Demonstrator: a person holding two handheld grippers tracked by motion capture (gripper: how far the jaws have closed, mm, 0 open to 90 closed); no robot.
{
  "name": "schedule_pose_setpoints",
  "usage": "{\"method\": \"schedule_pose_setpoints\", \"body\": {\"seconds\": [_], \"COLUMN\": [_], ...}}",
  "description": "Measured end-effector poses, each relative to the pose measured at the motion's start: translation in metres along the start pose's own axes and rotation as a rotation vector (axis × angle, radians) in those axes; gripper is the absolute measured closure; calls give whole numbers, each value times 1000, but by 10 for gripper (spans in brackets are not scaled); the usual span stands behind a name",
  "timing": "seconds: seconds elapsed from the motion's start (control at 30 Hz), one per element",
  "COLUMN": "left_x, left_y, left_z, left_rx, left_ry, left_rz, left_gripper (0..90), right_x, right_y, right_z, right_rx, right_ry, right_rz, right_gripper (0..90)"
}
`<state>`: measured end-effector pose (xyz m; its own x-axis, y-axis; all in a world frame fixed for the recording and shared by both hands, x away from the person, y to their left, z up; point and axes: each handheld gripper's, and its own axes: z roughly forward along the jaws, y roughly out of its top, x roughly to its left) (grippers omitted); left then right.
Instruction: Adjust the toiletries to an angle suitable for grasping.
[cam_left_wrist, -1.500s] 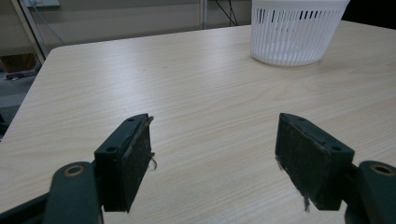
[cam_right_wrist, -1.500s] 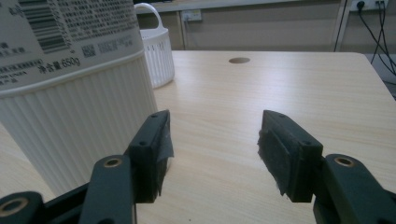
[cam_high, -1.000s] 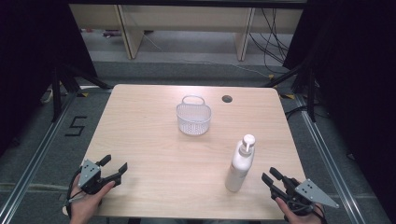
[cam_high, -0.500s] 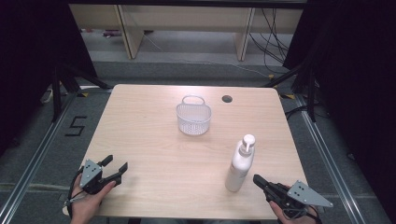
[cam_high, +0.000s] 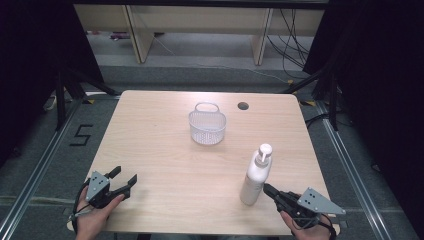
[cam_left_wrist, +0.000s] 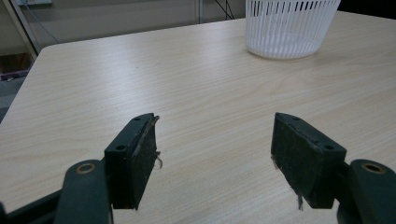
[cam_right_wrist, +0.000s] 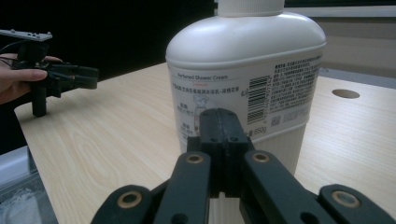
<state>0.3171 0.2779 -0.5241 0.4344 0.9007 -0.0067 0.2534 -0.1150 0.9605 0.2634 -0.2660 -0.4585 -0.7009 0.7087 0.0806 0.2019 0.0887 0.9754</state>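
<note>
A white basket (cam_high: 207, 127) with a loop handle stands toward the far middle of the table (cam_high: 160, 150), with a round hole (cam_high: 243, 106) in the tabletop just beyond it to the right; nothing lies between the basket and the bottle (cam_high: 256, 175). The bottle is a white pump bottle with a printed label and barcode, upright near the table's front right corner. The right gripper (cam_high: 270, 190) points at its base, jaws pressed together with nothing between them, having just closed. The left gripper (cam_high: 124, 178) rests at the front left, jaws apart and empty.

A lab test bay — black curtains (cam_high: 30, 75) (floor marked "5" (cam_high: 80, 135)), loose cables (cam_high: 295, 30).
</note>
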Motion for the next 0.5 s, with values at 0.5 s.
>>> {"method": "schedule_pose_setpoints", "body": {"seconds": [0.5], "left_x": [0], "left_y": [0], "left_z": [0], "left_rx": [0], "left_ry": [-1], "left_rz": [0], "left_gripper": [302], "right_x": [7], "right_y": [5], "right_z": [16], "right_rx": [17], "right_ry": [1], "right_rz": [-48], "right_gripper": [900]}}
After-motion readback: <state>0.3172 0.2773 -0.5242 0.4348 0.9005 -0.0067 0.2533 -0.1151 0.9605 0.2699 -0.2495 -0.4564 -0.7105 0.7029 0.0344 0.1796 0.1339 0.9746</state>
